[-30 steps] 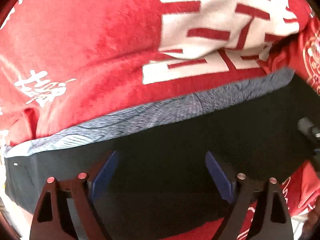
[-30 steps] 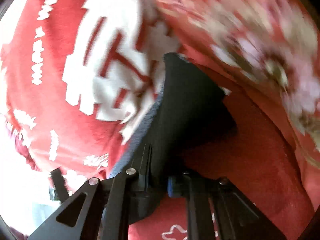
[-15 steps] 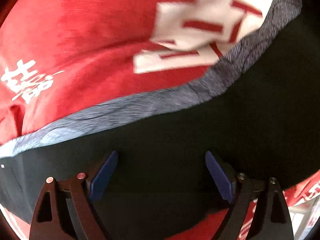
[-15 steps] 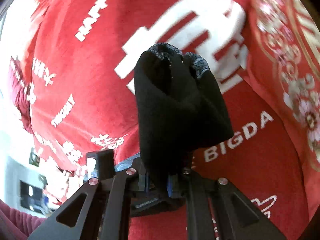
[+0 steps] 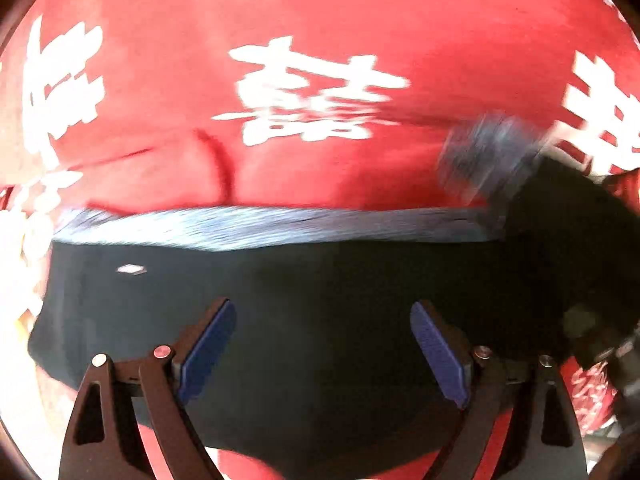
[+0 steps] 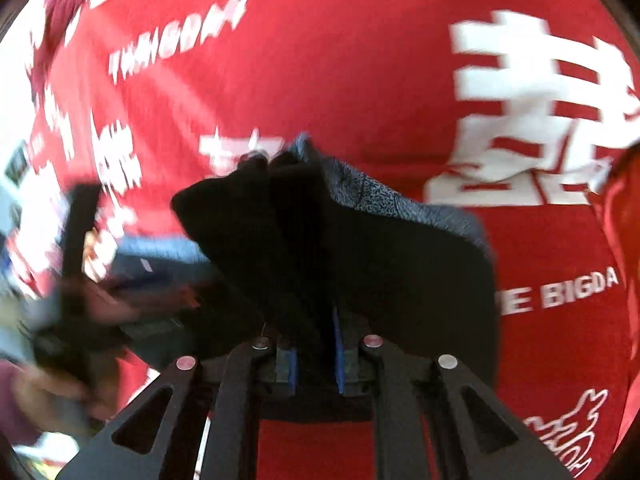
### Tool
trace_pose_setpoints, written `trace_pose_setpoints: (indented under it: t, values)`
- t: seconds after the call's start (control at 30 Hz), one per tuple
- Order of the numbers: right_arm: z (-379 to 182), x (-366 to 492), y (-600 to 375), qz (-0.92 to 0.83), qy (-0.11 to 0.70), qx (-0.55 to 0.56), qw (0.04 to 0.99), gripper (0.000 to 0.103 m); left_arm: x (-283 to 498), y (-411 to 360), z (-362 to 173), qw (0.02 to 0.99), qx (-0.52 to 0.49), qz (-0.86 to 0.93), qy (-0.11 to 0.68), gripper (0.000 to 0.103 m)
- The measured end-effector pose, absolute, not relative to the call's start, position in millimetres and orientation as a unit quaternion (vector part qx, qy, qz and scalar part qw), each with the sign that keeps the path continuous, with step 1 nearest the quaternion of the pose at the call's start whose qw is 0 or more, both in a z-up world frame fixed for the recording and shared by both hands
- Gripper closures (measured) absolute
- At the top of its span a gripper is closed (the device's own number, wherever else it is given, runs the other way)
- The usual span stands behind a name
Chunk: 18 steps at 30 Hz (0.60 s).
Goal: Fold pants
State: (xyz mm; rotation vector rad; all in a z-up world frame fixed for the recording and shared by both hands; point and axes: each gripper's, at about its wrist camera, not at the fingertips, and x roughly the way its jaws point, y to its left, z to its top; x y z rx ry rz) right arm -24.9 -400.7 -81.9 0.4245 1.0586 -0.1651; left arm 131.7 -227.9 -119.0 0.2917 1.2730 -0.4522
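While hanging wide apart over dark cloth, carries nothing:
Left wrist view — left hand-held gripper (image 5: pixel 322 354): blue pads (image 5: pixel 208 346) spread far, no cloth between them; resting low over the cloth, contact not clear.
Left wrist view — pants (image 5: pixel 312 308): spread dark across the lower half, grey patterned waistband (image 5: pixel 256 226) running along the far edge, lying on the red printed cloth (image 5: pixel 320 32).
Left wrist view — far right end: bunched, lifted and blurred with motion.
Left wrist view — risk: with nothing pinning this side, likely to drag or skew as the other end gets pulled over; waistband edge could end up crooked.

Right wrist view — right hand-held gripper (image 6: pixel 314 360): pinched narrow on a thick bundle of pants (image 6: pixel 320 248), several layers gathered between the pads.
Right wrist view — bundle: raised above the red cloth, grey band drooping off to the right.
Right wrist view — left edge: blurred dark shape and a hand, too smeared to name.
Right wrist view — risk: uneven bite on the stacked layers, so an inner layer could slip free mid-swing and leave a lopsided, wrinkled fold; fast motion adds to that.
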Motion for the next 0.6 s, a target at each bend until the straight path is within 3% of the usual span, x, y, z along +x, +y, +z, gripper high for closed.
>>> trace_pose_setpoints:
  t: [0.13,0.2,0.3,0.43,0.6]
  values:
    - [-133,0,-326,-0.120,0.575,0.046,0.808,0.074,138,-190,-125,0.773,0.130,-0.186,0.593,0.013]
    - [-142,-7,-294,-0.136,0.584,-0.047,0.799,0.059,139,-178,-127,0.773,0.125,-0.182,0.595,0.013]
    - [-126,-25,-269,-0.100,0.571,-0.065,0.812,0.051,137,-174,-122,0.769,0.114,-0.191,0.599,0.013]
    - [-97,-53,-297,-0.042,0.554,0.076,0.828,0.051,136,-188,-116,0.751,0.090,-0.233,0.612,0.013]
    - [-103,-81,-399,-0.073,0.501,0.372,0.778,0.051,120,-228,-109,0.708,0.075,-0.307,0.631,0.013]
